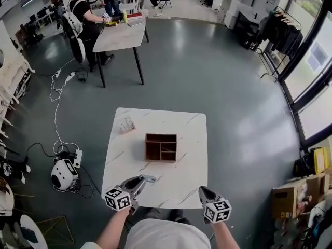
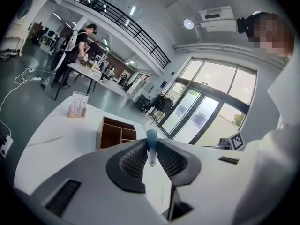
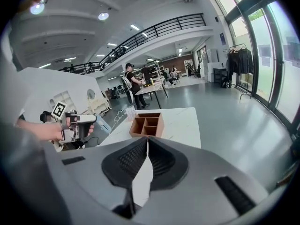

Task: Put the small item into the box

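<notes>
Jaws of the left gripper are clamped on the small blue-capped tube, clear only in that gripper's own view; the head view barely resolves it. Right gripper jaws are together, empty. Divided wooden box sits on the table at 1 o'clock from the left gripper.

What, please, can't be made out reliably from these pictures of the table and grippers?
- The small item: head view, too small and tucked inside the left gripper; left gripper view, blue cap and clear body show, contents too small.
- The box: left gripper view, near corner hidden behind the gripper's body.
- The rack: head view, contents too small.
</notes>
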A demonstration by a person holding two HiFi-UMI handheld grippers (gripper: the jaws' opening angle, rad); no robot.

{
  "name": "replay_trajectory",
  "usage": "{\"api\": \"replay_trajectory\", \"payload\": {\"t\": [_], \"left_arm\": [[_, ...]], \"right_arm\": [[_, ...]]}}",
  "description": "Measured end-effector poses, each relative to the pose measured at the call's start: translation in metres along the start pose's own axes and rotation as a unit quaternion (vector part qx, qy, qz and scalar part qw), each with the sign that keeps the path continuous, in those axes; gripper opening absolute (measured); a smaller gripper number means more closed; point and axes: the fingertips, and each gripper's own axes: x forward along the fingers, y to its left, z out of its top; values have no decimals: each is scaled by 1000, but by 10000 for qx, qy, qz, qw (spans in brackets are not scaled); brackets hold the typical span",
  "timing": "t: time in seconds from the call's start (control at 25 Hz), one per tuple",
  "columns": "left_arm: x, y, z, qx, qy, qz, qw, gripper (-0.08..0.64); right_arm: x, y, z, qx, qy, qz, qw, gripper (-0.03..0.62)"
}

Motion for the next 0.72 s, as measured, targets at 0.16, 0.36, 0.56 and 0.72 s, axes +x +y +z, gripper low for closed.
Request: {"api": "replay_trajectory", "payload": {"t": [0.16, 0.36, 0.56, 0.72], "left_arm": [[24, 12, 3, 196, 159, -26, 9997, 72], [51, 24, 8, 645, 457, -84, 9968, 72], [82, 31, 9, 892, 687, -251, 9933, 72], [109, 42, 6, 1202, 823, -221, 9891, 72]], "right_arm": [[0, -4, 1, 122, 19, -204, 9997, 28], [-2, -9, -5, 376, 78, -512, 9979, 28], [-11, -18, -15, 646, 85, -850, 9943, 28], [-17, -22, -18, 923, -42, -995, 9907, 28]]}}
